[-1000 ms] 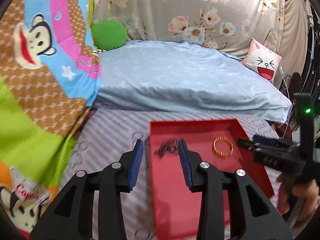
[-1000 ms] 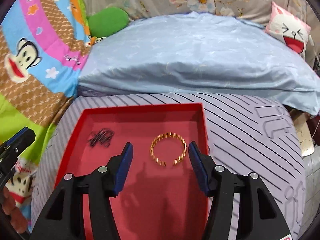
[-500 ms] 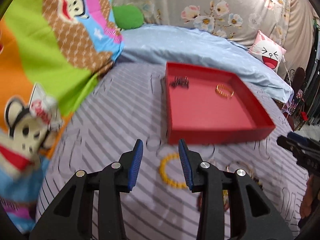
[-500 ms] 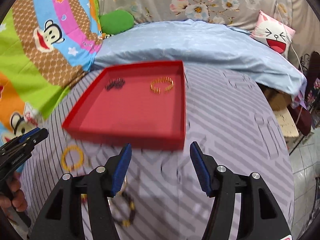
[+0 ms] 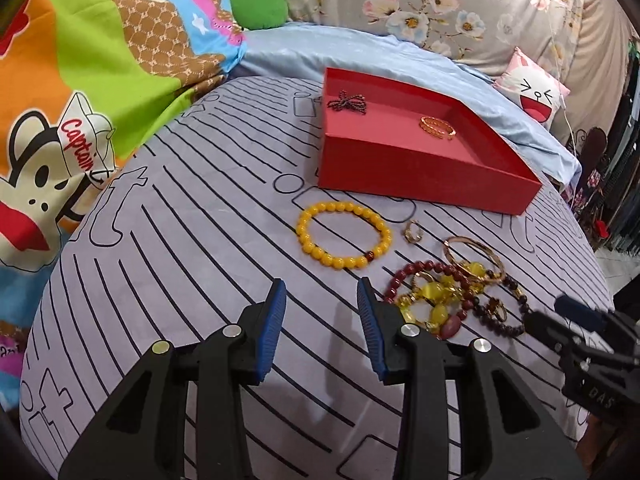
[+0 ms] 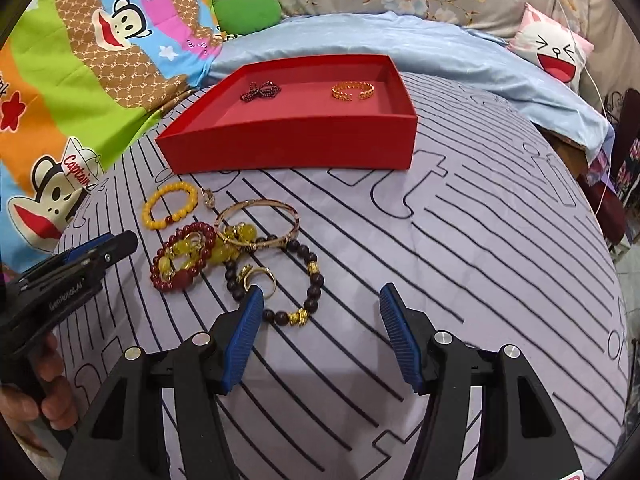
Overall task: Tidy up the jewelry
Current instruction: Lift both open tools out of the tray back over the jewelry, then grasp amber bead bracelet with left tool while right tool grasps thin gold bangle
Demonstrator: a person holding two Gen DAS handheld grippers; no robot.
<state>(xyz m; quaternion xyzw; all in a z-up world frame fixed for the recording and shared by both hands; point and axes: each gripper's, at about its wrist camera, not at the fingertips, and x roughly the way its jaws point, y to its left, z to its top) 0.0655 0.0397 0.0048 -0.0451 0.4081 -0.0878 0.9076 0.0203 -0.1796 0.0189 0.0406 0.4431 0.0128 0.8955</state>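
A red tray [image 5: 420, 168] [image 6: 288, 144] sits on the striped grey cloth, holding a dark bead string [image 5: 347, 103] [image 6: 260, 90] and a gold cuff [image 5: 437, 126] [image 6: 353, 91]. In front of it lie a yellow bead bracelet [image 5: 344, 236] [image 6: 170, 205], a small ring [image 5: 413, 232] [image 6: 209, 198], a gold bangle [image 6: 258, 222] and a tangled pile of red, yellow and dark bead bracelets [image 5: 448, 292] [image 6: 188, 258]. My left gripper [image 5: 322, 296] is open and empty, just short of the yellow bracelet. My right gripper [image 6: 320, 304] is open and empty, its left finger beside the dark bracelet [image 6: 308, 280].
A blue pillow [image 6: 380, 40] lies behind the tray. A cartoon blanket [image 5: 80, 80] is at the left, a green cushion [image 6: 246, 12] and a white face pillow [image 6: 556, 50] at the back. The bed edge drops off at the right.
Both grippers have pulled back from over the tray toward the near side of the bed. The loose jewelry in front of the tray has come into view. Both stay open.
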